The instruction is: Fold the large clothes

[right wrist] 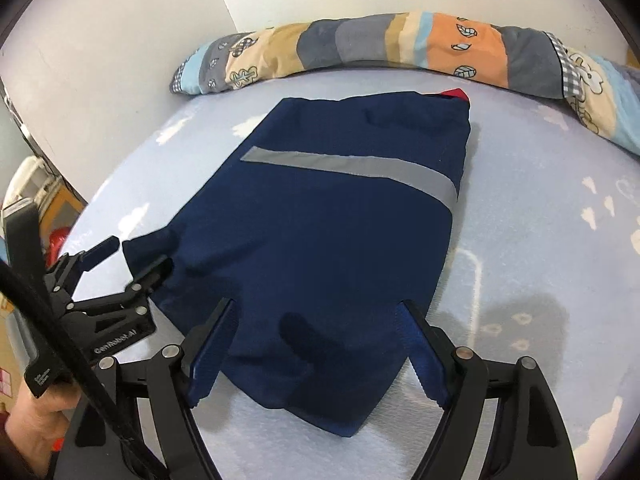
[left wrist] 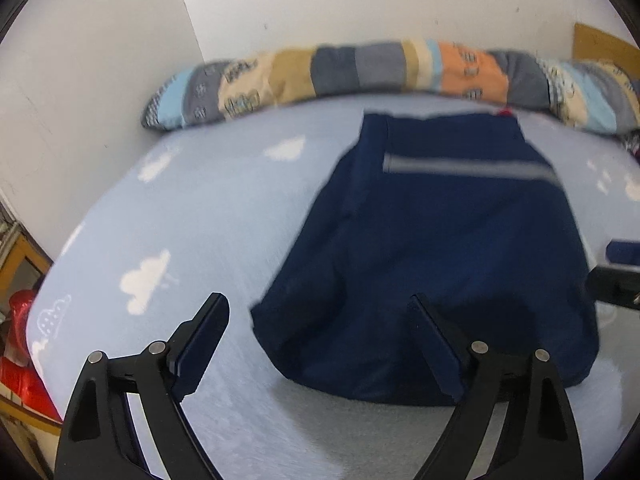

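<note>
Evidently mid-fold: both grippers, left (left wrist: 320, 344) and right (right wrist: 316, 344), hung wide, empty; garment (right wrist: 328, 216) ahead needed regrasping.

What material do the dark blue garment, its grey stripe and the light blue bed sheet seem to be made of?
Dark blue garment: probably a thin woven synthetic or cotton blend; smooth, matte, lying flat with soft creases.
Grey stripe: likely sewn-on reflective tape; flat and paler, with crisp edges.
Bed sheet: seemingly a soft, slightly fuzzy fabric with printed white clouds; the weave is too fine to tell.

"GenRobot.AI" on left gripper (right wrist: 134, 258)
</note>
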### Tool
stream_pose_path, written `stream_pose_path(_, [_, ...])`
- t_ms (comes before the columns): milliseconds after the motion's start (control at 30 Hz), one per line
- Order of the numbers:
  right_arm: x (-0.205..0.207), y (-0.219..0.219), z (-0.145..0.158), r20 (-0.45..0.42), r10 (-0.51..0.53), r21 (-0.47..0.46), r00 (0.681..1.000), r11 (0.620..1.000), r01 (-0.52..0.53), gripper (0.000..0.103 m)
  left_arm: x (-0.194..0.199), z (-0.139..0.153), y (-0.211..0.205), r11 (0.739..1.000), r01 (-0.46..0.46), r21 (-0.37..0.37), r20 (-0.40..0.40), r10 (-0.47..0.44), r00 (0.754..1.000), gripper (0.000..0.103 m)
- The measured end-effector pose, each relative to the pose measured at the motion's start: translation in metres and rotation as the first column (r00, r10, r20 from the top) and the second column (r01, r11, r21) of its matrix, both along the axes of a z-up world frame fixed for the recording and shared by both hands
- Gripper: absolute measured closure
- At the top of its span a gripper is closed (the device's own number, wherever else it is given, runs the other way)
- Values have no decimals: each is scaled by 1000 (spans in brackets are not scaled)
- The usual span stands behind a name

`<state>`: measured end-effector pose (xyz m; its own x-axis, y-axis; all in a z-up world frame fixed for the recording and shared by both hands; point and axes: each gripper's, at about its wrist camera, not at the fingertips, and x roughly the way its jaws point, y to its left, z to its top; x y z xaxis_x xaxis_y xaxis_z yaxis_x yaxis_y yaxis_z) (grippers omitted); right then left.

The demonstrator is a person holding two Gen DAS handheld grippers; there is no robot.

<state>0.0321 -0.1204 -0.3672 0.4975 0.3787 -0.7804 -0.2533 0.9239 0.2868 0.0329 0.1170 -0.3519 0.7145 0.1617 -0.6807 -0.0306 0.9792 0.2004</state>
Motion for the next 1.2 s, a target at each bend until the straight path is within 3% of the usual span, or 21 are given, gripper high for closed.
stream_pose_path(533, [8, -33, -5, -41, -82, 58, 996, 995, 85, 18, 0, 5, -10, 997, 27, 71, 44, -30, 999, 13])
stream_pose_path(800, [11, -48, -8, -63, -114, 100, 991, 988, 120, 18, 4, 5, -7, 999, 26, 43, 32, -27, 999, 12])
stream_pose_path(933, [13, -54, -11, -80, -120, 140, 990, 981, 130, 17, 23, 6, 8, 995, 41, -90, -55, -46, 997, 4])
stream_pose_path(1033, [15, -62, -13, -99, -125, 198, 987, 970, 142, 17, 37, 14, 34, 970, 25, -243, -93, -49, 994, 4])
stream_pose_path(1133, [20, -71, -17, -115, -132, 253, 985, 955, 157, 16, 52, 17, 69, 911, -17, -412, -134, -42, 990, 3])
stream_pose_path(1200, [24, -78, -21, -135, -137, 283, 981, 944, 171, 16, 66, 12, 88, 844, -37, -535, -180, -70, 981, 3])
